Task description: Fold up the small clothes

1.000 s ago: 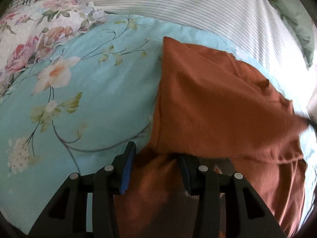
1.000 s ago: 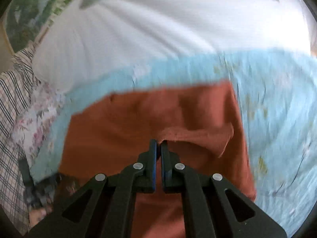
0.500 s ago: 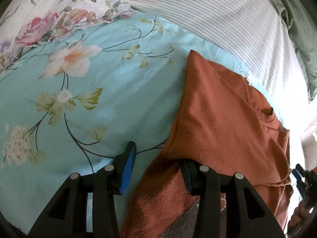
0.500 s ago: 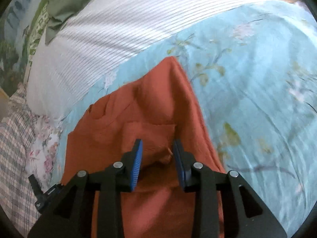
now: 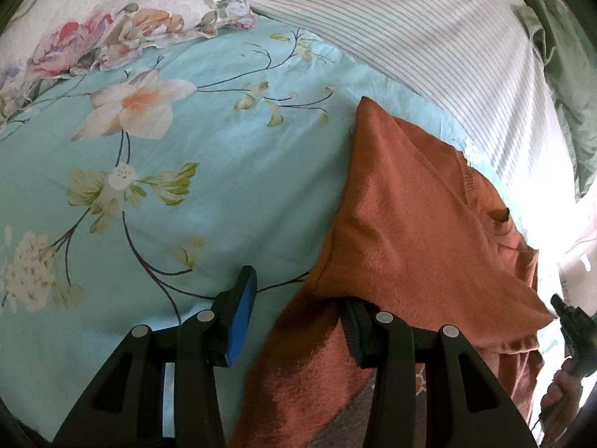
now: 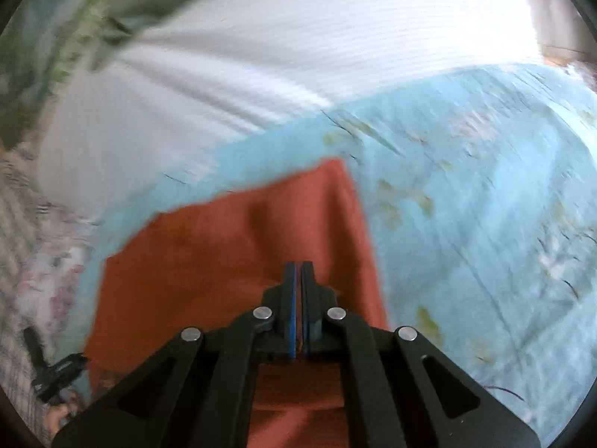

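Jaws of the left gripper (image 5: 294, 317) stood partly apart at the bottom of the left wrist view, the blue-padded left finger (image 5: 240, 321) over bare sheet and the right finger (image 5: 356, 330) tucked under a raised fold of the orange sweater (image 5: 418, 231). Cloth lay between and over the fingers, but whether the pads pressed on it could not be told.

In the right wrist view the right gripper (image 6: 297, 280) had its two pads drawn fully together, with only a thin blue line showing between them. That view was blurred, and whether any cloth was pinched in the tips could not be made out; the sweater (image 6: 231, 246) spread directly beneath and ahead of them.

The sweater lay on the light blue floral sheet (image 5: 209, 194), folded so that one corner pointed away from the left camera, its ribbed neckline toward the right edge. At the far right of the left wrist view the other gripper's black tip and a hand (image 5: 559, 395) showed beside the sweater's edge.

Beyond the blue sheet ran a white striped cover (image 5: 410, 37). A pink-flowered pillow (image 5: 112, 26) sat at the upper left, touching the blue sheet, and a green cloth (image 5: 559, 74) bunched at the upper right.
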### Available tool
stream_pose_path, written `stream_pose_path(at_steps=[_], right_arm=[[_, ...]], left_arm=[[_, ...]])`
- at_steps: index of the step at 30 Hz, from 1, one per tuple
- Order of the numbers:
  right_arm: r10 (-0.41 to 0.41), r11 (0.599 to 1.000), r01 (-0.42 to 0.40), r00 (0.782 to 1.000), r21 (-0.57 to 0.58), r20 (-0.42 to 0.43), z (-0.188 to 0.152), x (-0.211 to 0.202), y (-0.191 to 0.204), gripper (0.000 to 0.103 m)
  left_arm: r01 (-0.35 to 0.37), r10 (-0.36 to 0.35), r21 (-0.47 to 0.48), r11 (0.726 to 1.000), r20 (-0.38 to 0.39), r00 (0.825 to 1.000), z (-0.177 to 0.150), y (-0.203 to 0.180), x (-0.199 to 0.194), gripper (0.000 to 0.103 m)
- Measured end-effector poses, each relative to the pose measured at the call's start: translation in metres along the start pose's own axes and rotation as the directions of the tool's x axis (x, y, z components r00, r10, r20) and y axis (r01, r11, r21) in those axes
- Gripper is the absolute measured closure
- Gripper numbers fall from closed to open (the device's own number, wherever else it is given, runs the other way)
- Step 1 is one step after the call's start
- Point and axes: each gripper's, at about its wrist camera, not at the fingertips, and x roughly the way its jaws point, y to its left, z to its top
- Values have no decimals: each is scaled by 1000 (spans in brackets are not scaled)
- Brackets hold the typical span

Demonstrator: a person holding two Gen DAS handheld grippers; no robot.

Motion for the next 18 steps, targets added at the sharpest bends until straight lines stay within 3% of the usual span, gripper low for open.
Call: stream_pose_path(at_steps=[1, 3, 6, 8, 9, 11, 15, 17, 18], right_arm=[[-26, 1000, 26, 999, 17, -42, -1, 7, -5, 100], [-8, 999, 10, 999, 40, -46, -5, 7, -9, 100], [94, 995, -93, 995, 22, -44, -12, 5, 4, 100], [162, 986, -164, 980, -13, -120, -20, 19, 16, 100], [153, 987, -161, 974, -30, -168, -24, 28, 19, 99], [49, 994, -69, 969, -79, -241, -30, 51, 21, 100], [40, 999, -42, 988, -12, -152, -28, 28, 8, 98], [100, 995, -101, 987, 3, -124, -30, 9, 6, 96], [122, 992, -123, 985, 4, -123, -33, 0, 4, 90]], left_arm=[[-5, 5, -1, 1000, 1, 1000, 0, -1, -1, 58], [-13, 13, -3, 1000, 3, 1000, -1, 0, -2, 58], [-14, 14, -6, 1000, 7, 1000, -4, 2, -3, 58], [-15, 15, -6, 1000, 4, 1000, -4, 1, -3, 58], [-16, 16, -7, 1000, 2, 1000, -4, 1, -4, 58], [-18, 17, -6, 1000, -4, 1000, -4, 2, -6, 57], [-42, 42, 27, 999, -3, 999, -12, 7, -20, 54], [-62, 62, 37, 997, 3, 998, -18, 12, -29, 53], [-56, 57, 38, 998, -2, 998, -21, 15, -34, 53]])
